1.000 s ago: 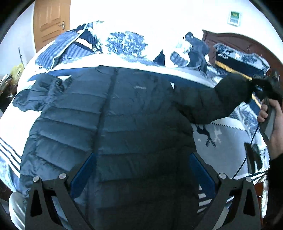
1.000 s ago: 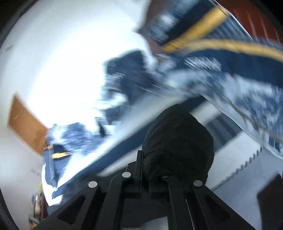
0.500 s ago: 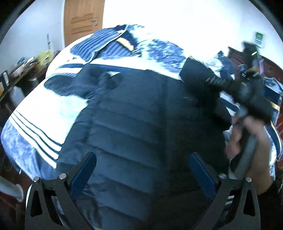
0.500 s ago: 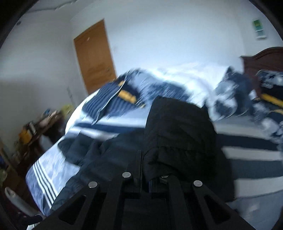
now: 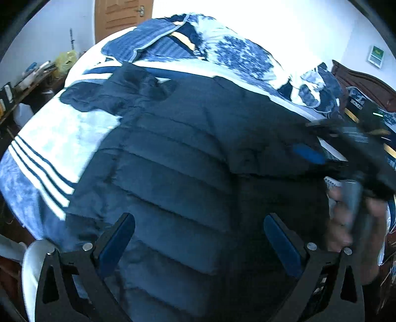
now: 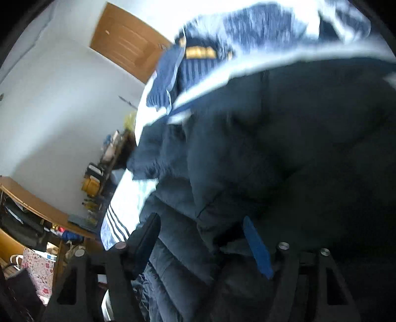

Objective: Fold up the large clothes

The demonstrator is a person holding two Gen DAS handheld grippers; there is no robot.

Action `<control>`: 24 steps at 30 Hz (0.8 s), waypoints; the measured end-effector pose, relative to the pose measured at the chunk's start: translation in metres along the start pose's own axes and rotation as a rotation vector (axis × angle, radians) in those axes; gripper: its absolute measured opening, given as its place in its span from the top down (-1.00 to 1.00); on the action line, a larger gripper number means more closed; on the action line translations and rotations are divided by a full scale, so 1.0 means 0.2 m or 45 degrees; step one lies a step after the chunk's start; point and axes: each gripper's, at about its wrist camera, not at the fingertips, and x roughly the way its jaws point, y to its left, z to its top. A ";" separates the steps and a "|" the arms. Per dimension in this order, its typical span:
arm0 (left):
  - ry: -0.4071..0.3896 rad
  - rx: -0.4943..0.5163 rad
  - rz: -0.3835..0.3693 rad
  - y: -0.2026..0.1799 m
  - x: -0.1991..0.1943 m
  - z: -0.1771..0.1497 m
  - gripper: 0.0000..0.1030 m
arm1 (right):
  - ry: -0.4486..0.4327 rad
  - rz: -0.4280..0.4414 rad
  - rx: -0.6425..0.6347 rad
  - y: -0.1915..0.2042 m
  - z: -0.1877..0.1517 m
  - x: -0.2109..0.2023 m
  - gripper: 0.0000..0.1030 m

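A dark navy quilted puffer jacket (image 5: 178, 158) lies spread on the bed. Its right sleeve (image 5: 269, 151) lies folded across the chest; its left sleeve (image 5: 109, 96) stretches out to the far left. My left gripper (image 5: 198, 242) is open and empty, hovering above the jacket's lower body. My right gripper (image 5: 319, 143) shows at the right in the left wrist view, blurred, at the folded sleeve's end. In the right wrist view the right gripper (image 6: 203, 237) is open, low over the jacket (image 6: 284, 148), with the sleeve cuff between its fingers.
The bed has a blue and white striped cover (image 5: 52, 148) with bunched bedding (image 5: 222, 49) at the far side. A wooden headboard (image 5: 366, 81) stands at the right. A cluttered desk (image 6: 49, 215) and a wooden door (image 5: 118, 17) are at the left.
My right gripper carried the right sleeve from the outstretched right side over onto the jacket's chest, then opened and let it go. My left gripper stayed open above the lower jacket.
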 end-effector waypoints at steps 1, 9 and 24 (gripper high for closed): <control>0.007 0.016 0.009 -0.05 0.05 0.01 -1.00 | -0.049 0.008 -0.001 -0.05 0.01 -0.10 -0.70; 0.005 0.205 0.316 -0.37 0.55 0.28 -1.00 | -0.275 0.054 0.623 -0.86 0.01 -0.62 -0.63; 0.058 -0.001 0.473 0.03 0.74 0.59 -0.13 | -0.147 0.083 0.824 -1.06 0.00 -0.32 -0.01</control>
